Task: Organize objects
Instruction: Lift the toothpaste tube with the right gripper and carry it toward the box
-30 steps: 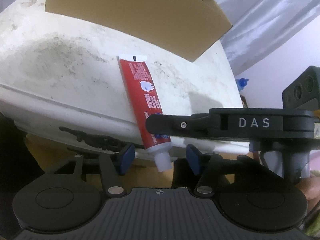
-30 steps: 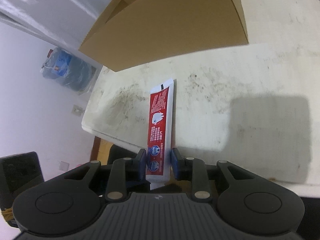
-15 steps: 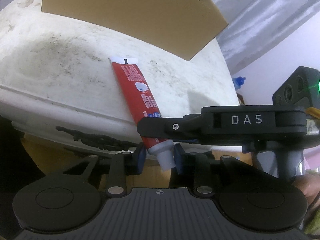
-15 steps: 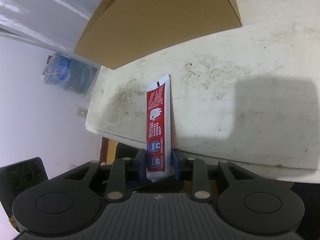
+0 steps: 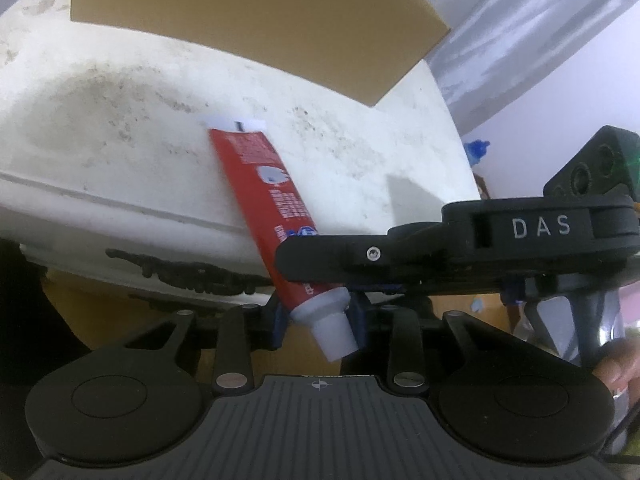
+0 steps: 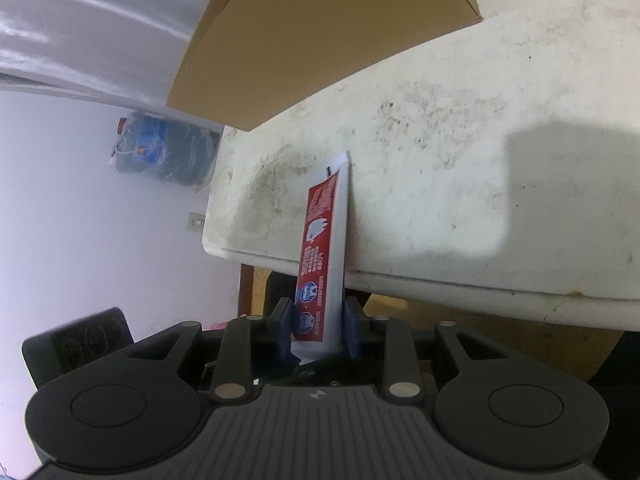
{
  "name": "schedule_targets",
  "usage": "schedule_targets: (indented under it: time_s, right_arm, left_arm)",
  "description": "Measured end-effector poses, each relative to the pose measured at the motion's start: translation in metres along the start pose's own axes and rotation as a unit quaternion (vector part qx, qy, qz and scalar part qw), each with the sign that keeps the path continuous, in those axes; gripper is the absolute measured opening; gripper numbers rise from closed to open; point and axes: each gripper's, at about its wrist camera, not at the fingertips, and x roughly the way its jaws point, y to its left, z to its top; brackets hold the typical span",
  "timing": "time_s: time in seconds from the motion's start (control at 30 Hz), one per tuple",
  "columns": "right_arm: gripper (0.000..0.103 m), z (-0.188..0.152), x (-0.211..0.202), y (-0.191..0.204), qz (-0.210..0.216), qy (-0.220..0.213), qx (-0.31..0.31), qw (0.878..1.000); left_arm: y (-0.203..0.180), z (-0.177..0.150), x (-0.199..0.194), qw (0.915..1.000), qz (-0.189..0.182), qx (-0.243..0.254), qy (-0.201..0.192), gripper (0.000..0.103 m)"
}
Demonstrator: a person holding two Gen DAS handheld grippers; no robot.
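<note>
At the near edge of the stained white tabletop (image 5: 120, 128), both grippers share one tube.
Behind stands the brown cardboard box (image 5: 248, 12). The red-and-white toothpaste tube (image 5: 260, 184) overhangs the edge; the right gripper (image 6: 318, 334) pinches its lower body as before, while the left gripper (image 5: 320, 316), open a second ago, has closed its fingers on the white cap (image 5: 334, 334), probably to take the tube over or unscrew it.

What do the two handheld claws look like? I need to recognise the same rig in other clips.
Both are matte black plastic: a ribbed grey-black deck, two round discs, silver screw heads, blue pads on the fingertips. The right claw, seen sideways, carries white letters DAS. The left claw matches. No cables or sleeves show.
</note>
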Motion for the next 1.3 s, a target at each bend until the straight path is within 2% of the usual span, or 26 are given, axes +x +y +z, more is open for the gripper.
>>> schedule_targets:
  time_s: [0.3,0.43,0.6,0.87,1.1,1.3]
  right_arm:
    - [0.033,0.008,0.012,-0.007,-0.008,-0.001,0.033,0.999]
    - [0.032,0.009,0.014,-0.013,0.011,-0.005,0.055,0.998]
    - [0.030,0.005,0.013,-0.013,0.009,-0.014,0.045,0.999]
    - [0.029,0.001,0.004,-0.013,0.024,-0.002,0.034,0.999]
    - [0.030,0.005,0.005,-0.011,0.011,-0.010,0.030,0.999]
    - [0.030,0.004,0.010,-0.017,0.008,-0.011,0.038,0.999]
  left_arm:
    - [0.004,0.000,0.000,0.9999,-0.006,-0.009,0.003,0.028]
    - [0.003,0.002,-0.003,1.0000,-0.001,-0.004,-0.001,0.028]
    - [0.003,0.004,-0.002,1.0000,0.003,0.002,0.002,0.029]
    - [0.005,0.006,0.002,0.9998,0.016,0.007,0.010,0.031]
    - [0.003,0.004,-0.002,0.9999,0.011,0.013,-0.004,0.031]
    - [0.000,0.004,0.001,0.9997,0.016,0.017,0.002,0.031]
